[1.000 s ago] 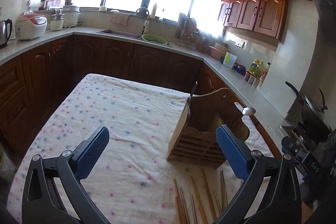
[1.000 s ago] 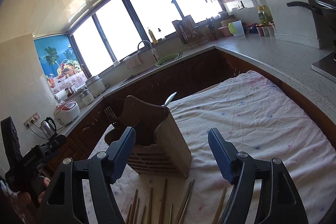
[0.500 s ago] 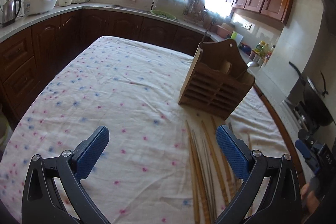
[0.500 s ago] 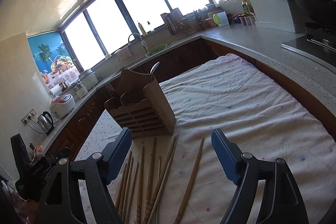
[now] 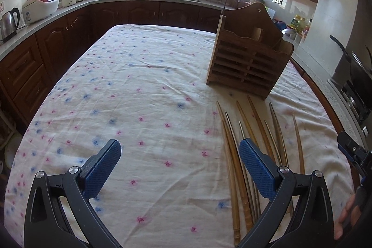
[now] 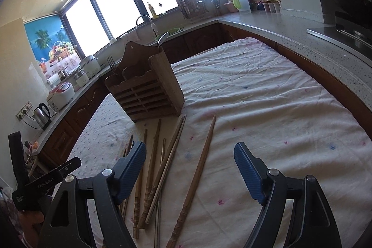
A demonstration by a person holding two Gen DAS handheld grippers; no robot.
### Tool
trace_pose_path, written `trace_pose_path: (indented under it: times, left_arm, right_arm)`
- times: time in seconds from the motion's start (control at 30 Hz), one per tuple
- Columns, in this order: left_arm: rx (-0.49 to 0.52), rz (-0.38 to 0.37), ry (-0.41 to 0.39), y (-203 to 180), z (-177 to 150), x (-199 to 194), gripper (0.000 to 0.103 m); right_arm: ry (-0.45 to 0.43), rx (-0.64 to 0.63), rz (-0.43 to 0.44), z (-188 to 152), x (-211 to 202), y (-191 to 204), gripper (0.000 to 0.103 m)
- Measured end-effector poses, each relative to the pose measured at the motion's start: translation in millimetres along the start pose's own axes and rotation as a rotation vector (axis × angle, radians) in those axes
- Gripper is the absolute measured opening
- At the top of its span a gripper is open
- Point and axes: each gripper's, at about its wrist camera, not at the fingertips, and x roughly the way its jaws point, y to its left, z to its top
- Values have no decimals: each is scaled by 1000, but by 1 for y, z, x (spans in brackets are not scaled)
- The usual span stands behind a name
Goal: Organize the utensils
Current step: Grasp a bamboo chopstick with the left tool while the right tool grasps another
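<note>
We hold both grippers above a table draped in a flower-dotted cloth (image 5: 144, 94). Left gripper (image 5: 179, 166): jaws wide apart, nothing between them but bare cloth. The chopsticks (image 5: 234, 155) lie fanned out just to its right; its right finger (image 5: 255, 169) hangs over a few of them, and we cannot tell whether it touches any. Ahead and to the right stands the wooden rack (image 5: 248, 59), upright, slatted front facing us, clear of the chopstick tips.

Right gripper (image 6: 189, 171): jaws also spread wide, having just opened a little further, with one chopstick (image 6: 200, 169) lying lone on the cloth between them, untouched by the pads. The rest of the bundle (image 6: 155, 169) lies under and beside its left finger (image 6: 131, 169). The rack (image 6: 148, 90) stands ahead and to the left, with a fork (image 6: 113, 65) and a spoon (image 6: 162, 37) sticking up out of it.
</note>
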Motion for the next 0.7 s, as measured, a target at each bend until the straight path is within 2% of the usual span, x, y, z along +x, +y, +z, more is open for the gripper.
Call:
trace_pose_path:
  times: [0.07,0.13,0.3,0.37,0.47,0.63,0.7]
  left_arm:
    - [16,-14,14,-5,2,5,101]
    - [43,-31,47,-11,4,13,92]
    - [78,-55,109,-24,13,36,79]
    - [75,-71,130,-27,20,45,76]
    - [75,-98,157,-33,30,59,66]
    - [72,-136,213,-42,43,83,43]
    - [73,-146,233,-44,47,91,37]
  right_arm:
    - [8,-6,-7,1,4,0,80]
    - [23,-3,-11,2,10,-2,79]
    - [51,2,-23,8,25,-5,75]
    - [67,0,-26,11,32,-6,69]
    - [88,-1,-33,16,44,-7,59]
    - [127,-8,-54,25,64,-9,50]
    - [141,-10,-67,28,73,-11,46]
